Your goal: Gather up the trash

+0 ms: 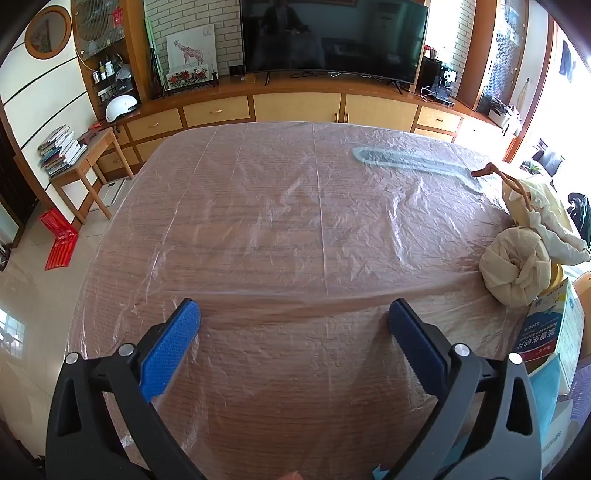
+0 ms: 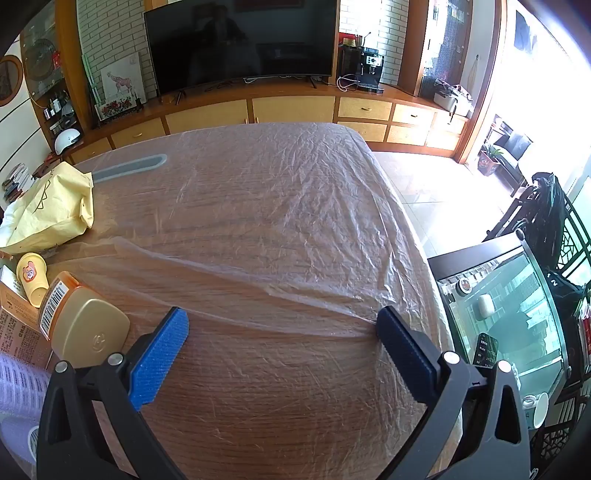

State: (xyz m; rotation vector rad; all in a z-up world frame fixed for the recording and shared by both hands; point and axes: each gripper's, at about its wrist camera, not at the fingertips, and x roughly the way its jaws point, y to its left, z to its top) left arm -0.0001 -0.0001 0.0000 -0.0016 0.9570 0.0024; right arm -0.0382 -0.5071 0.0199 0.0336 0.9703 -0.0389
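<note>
Nearest, the left gripper (image 1: 293, 314) and right gripper (image 2: 280, 321) both stand wide apart, nothing between their blue pads, above the plastic-covered table (image 1: 258, 229). Trash lies at the frame edges: a gold-capped bottle (image 2: 79, 321) lower left, a cloth bundle (image 1: 515, 264) at right. Farther off, a yellow bag (image 2: 51, 206), then the television (image 1: 332, 35)
</note>
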